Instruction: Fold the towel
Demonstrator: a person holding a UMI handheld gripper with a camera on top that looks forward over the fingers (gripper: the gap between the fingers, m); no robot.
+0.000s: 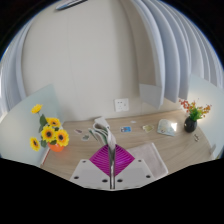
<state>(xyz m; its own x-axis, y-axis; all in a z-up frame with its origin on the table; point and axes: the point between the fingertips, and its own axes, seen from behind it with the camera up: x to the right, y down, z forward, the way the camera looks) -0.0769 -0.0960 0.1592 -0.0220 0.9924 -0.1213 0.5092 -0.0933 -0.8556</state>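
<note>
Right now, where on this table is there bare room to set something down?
Bare tabletop lies between the gripper and the red flower vase. A smaller patch lies between the sunflowers and the fingers. It is crowded at the fingers, which are shut on the towel, and beside the red flowers.

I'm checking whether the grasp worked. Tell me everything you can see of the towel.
The towel is a pale grey-white cloth, soft and crumpled. It hangs bunched at the tips of the tool, pinched between the magenta pads, with a peak rising above them and folds draping down. It is lifted above the wooden table, between the sunflowers and the red flowers. Its full outline cannot be seen.
</note>
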